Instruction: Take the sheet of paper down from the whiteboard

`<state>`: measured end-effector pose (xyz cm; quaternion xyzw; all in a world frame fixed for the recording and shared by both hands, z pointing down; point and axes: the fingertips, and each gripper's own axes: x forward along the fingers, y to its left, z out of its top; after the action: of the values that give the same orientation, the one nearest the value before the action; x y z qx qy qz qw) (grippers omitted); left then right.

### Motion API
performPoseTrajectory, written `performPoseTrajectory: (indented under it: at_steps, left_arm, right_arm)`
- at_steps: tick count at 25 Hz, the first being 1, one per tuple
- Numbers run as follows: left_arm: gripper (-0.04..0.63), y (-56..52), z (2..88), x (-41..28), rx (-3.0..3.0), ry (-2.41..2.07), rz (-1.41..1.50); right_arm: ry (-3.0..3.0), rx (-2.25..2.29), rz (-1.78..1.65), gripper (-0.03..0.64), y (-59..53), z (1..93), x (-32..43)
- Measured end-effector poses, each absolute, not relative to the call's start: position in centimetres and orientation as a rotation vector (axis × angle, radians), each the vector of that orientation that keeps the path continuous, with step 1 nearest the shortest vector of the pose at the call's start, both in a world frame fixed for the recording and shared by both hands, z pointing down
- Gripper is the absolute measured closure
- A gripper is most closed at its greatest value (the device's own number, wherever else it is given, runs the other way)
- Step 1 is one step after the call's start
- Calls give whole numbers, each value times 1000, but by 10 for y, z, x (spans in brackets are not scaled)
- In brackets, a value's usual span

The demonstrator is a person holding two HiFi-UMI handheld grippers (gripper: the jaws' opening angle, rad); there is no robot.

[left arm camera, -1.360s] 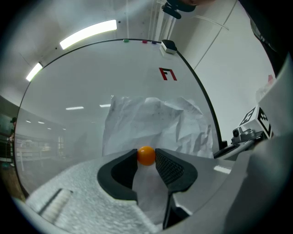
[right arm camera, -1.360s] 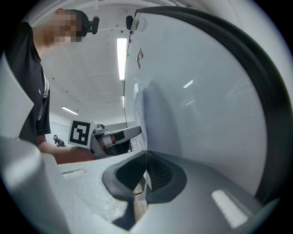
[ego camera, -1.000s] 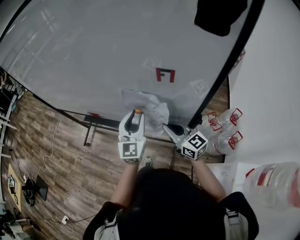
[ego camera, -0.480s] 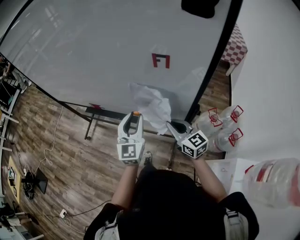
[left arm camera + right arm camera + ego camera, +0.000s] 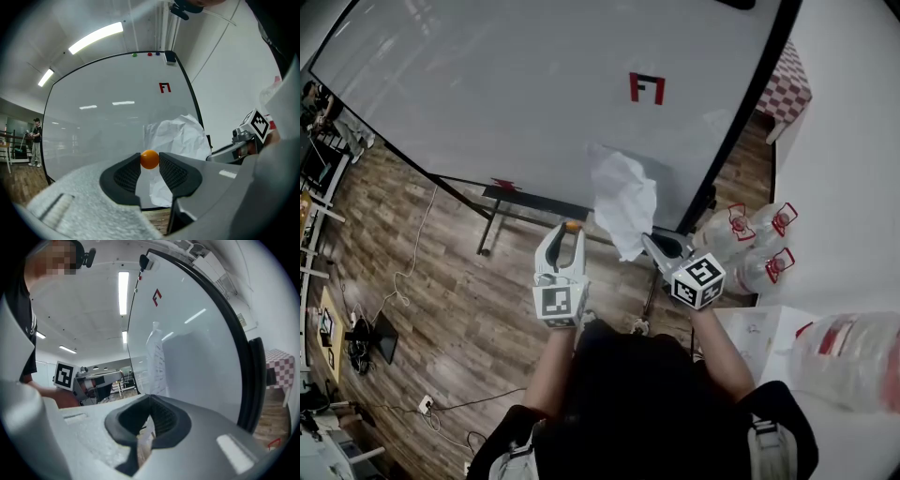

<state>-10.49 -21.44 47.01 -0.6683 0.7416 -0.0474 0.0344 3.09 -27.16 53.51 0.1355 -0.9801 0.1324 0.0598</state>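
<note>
Head view: outstretched right gripper [image 5: 650,240] clamps paper [image 5: 623,195], left gripper [image 5: 569,232] pinches orange ball [image 5: 149,159].

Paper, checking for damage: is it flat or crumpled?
Crumpled: the paper shows creases and bunched folds, its edge pinched in the shut right tool.

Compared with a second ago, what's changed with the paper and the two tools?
The paper has come away from the whiteboard, drawn toward the person, and now stands crumpled from the right tool. Both tools have pulled back from the whiteboard, and the left tool is now clear of the paper. Unchanged: the left tool still pinches the orange ball, the right tool keeps its grip on the paper, and the red mark stays put.
</note>
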Motion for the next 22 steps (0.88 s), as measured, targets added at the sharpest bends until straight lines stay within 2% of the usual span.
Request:
performPoseTrajectory:
  at_steps: [9,22]
  left_arm:
    - [460,-173,468,-140,-2209,2211,-60]
    - [460,-68,491,-240,-2386,2098,-59]
  right_arm:
    - [-2941,490,346,612,-229,529,-9]
    - [-2901,563,345,612,-102,539,-107]
